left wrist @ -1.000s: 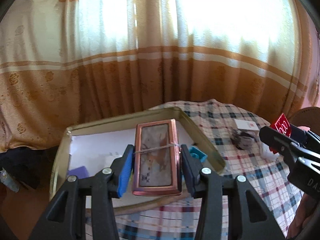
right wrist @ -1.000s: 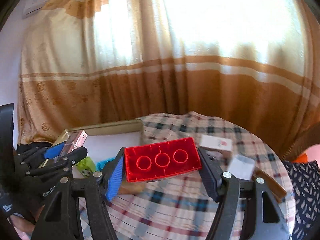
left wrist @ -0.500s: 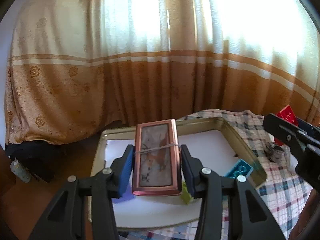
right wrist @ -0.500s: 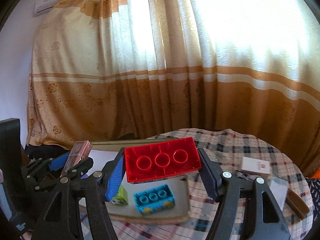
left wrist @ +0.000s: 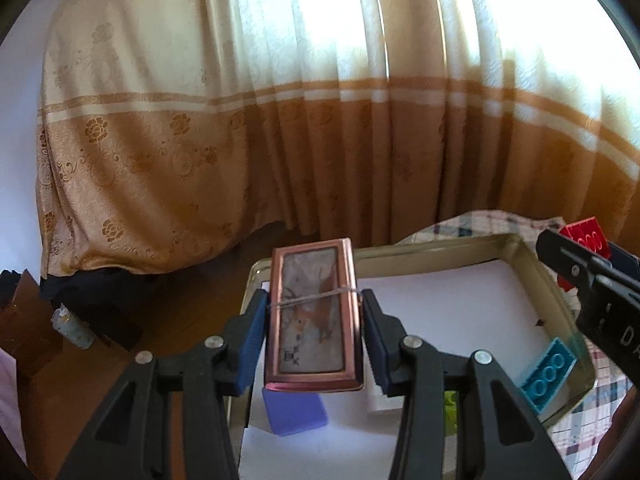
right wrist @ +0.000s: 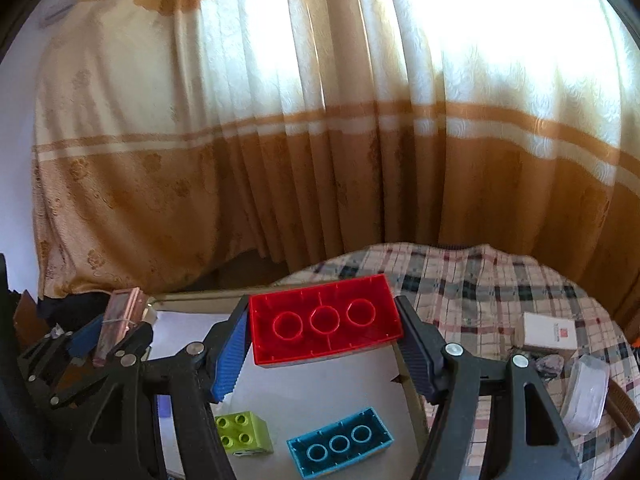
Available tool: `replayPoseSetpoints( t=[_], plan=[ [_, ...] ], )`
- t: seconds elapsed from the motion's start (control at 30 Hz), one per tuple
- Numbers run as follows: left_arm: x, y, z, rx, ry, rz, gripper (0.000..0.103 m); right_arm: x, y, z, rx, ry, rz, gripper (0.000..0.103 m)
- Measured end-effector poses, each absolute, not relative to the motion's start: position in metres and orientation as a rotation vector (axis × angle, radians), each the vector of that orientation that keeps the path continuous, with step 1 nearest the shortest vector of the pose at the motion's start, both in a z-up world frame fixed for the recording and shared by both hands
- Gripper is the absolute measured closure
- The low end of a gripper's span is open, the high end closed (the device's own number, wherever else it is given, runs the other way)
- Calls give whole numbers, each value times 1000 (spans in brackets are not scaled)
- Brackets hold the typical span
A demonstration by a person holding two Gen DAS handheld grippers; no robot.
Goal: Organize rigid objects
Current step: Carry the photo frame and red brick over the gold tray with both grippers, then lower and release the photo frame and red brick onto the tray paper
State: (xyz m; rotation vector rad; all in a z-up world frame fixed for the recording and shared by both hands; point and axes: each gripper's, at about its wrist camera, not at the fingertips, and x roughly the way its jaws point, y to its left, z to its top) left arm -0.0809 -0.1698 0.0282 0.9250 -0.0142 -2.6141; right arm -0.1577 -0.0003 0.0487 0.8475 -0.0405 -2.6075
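My left gripper (left wrist: 314,332) is shut on a copper-framed rectangular case (left wrist: 314,316) with a rubber band around it, held above the left part of a gold-rimmed tray (left wrist: 532,264) lined with white paper. My right gripper (right wrist: 324,340) is shut on a red building brick (right wrist: 324,326), underside up, held above the same tray (right wrist: 412,400). In the tray lie a blue brick (right wrist: 340,446), a lime green brick (right wrist: 242,434) and a purple flat piece (left wrist: 294,410). The left gripper with the case (right wrist: 120,320) shows at the left of the right wrist view.
The tray sits on a plaid tablecloth (right wrist: 480,280). To its right lie a white box (right wrist: 548,332), a clear plastic item (right wrist: 584,392), a small dark object (right wrist: 548,364) and a brown strip (right wrist: 620,408). Curtains hang behind. The floor and dark clutter (left wrist: 72,320) lie left.
Both grippers have moved left and over the tray, still holding the case and the red brick. The tray's interior and its bricks now show under them.
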Motion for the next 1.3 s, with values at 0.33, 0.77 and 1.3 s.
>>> replayPoseSetpoints(
  t=[0.33,0.77,1.3],
  plan=[
    [-94,-174,12,1027,-5,-2541,58,-178,-1,26,1010,-83,-2567,33],
    [-99,-182,-4,1108,27,-2504,58,-182,-9,12,1059,-64,-2545,33],
    [-102,-177,-20,1165,41,-2491,58,-182,-10,-6,1098,-45,-2533,33]
  ],
)
